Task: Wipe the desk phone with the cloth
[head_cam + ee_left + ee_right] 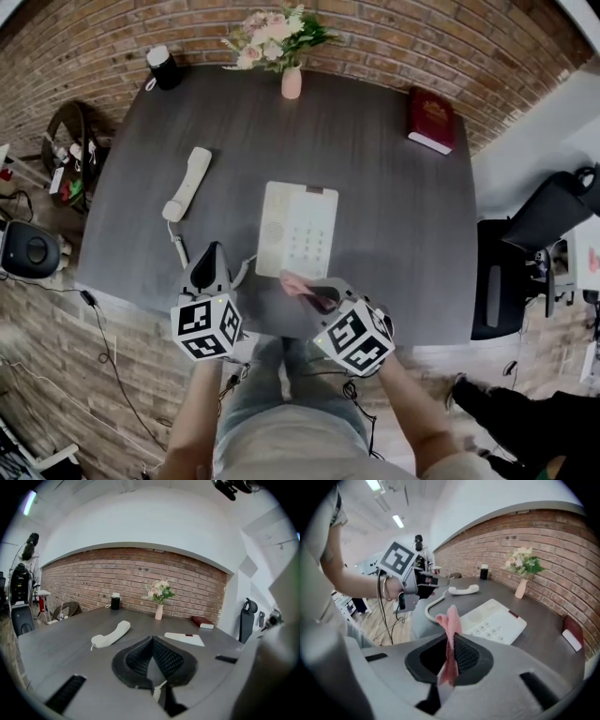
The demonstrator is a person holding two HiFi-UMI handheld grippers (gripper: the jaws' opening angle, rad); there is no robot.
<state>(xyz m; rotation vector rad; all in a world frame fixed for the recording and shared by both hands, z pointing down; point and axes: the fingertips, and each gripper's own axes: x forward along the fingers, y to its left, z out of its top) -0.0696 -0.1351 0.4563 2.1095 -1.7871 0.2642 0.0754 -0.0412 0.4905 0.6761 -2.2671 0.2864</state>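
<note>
The white desk phone base (297,230) lies in the middle of the dark table, its keypad facing up; it also shows in the right gripper view (494,622). Its handset (187,184) lies off the cradle to the left, joined by a curly cord (179,247). My right gripper (322,298) is shut on a pink cloth (451,634), held just before the phone's near edge. My left gripper (209,260) hovers at the table's near edge left of the phone, jaws shut with nothing between them (152,656).
A pink vase of flowers (291,80) and a black cup (163,67) stand at the far edge. A red book (431,119) lies at the far right. A black chair (525,244) stands to the right of the table.
</note>
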